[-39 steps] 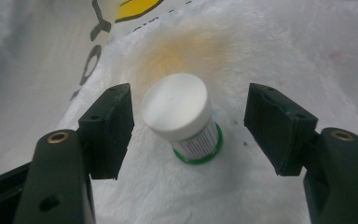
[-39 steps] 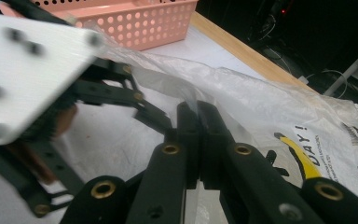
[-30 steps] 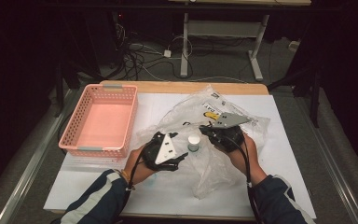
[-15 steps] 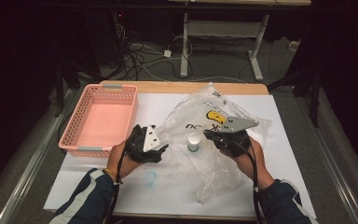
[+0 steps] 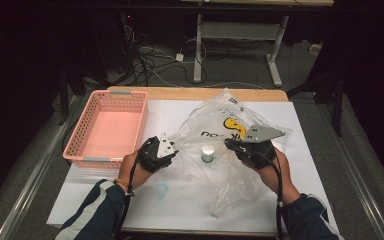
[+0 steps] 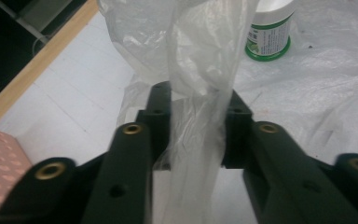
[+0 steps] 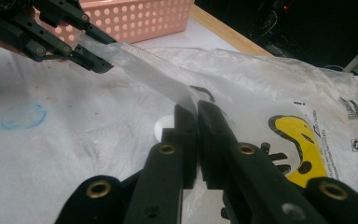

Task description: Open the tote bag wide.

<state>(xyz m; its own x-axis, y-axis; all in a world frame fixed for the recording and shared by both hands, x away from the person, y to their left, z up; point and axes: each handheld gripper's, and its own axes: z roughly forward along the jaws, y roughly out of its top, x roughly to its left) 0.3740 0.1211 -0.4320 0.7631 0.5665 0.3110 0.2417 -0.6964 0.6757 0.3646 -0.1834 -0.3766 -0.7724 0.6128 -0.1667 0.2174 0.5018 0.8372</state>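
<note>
A thin, clear plastic bag (image 5: 230, 150) lies crumpled over the middle and right of the white-covered surface (image 5: 310, 130), printed with a yellow smiling face and black lettering on its far right side. The film is wrinkled and see-through enough that a small white bottle (image 5: 208, 152) with a green label shows through it, standing upright between the two hands.

The left gripper (image 5: 166, 150), just near-right of the pink basket (image 5: 109, 129), has a twisted strip of the bag running up between its jaws. In the left gripper view the jaws stand part open on either side of that gathered band of film (image 6: 200, 116); they have just been closing in on it, and the film appears bunched against both pads, though how firmly it is pinched cannot be told for certain.

The right gripper (image 5: 232, 145), at the bag's near right, has its jaws almost together. In the right gripper view a flat fold of the bag (image 7: 158, 79) passes into the narrow slit between them, so the film is clamped there. From that grip the strip stretches taut across to the left gripper (image 7: 93, 63), lifted off the surface.

A faint blue ring (image 5: 161, 190) is marked on the surface near the person's left forearm.
</note>
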